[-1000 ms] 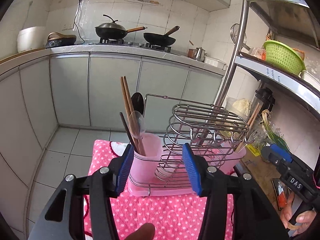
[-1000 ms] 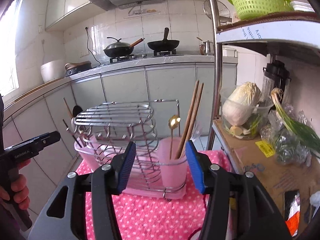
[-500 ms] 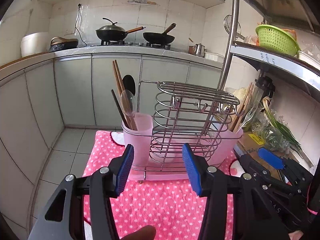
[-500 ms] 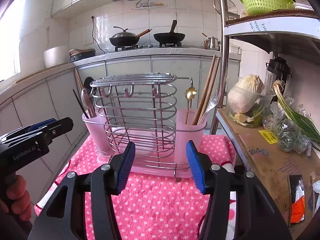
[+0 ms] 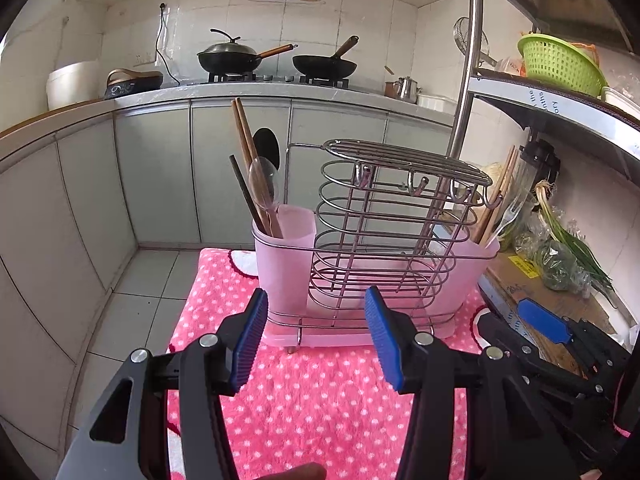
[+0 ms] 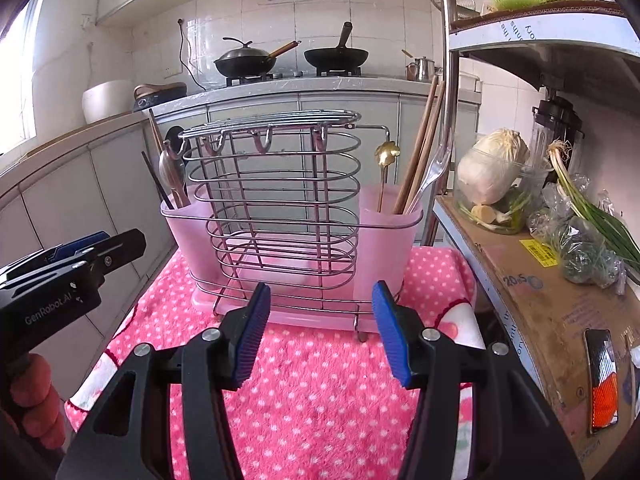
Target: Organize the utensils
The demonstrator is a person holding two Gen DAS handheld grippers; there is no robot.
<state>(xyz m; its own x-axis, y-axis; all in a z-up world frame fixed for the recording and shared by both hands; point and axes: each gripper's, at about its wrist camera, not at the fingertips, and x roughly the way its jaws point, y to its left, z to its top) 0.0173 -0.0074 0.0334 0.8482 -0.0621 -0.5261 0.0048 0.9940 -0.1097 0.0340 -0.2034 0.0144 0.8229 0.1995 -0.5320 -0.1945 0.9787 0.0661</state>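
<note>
A wire rack with pink plastic cups stands on a pink dotted cloth. The left cup holds wooden chopsticks, a black spoon, a clear spoon and a dark stick. The right cup holds chopsticks, a gold spoon and a clear fork. My left gripper hangs open in front of the rack's left half. Facing the rack's right half, my right gripper is open too. Both are empty.
A metal shelf stands at the right with a cardboard sheet, a jar of cabbage, bagged greens and a green basket. Behind, a kitchen counter carries two woks. Tiled floor lies left of the cloth.
Both grippers have sunk and come nearer the rack, which now sits higher and larger in both views. Their jaws stay equally wide.
</note>
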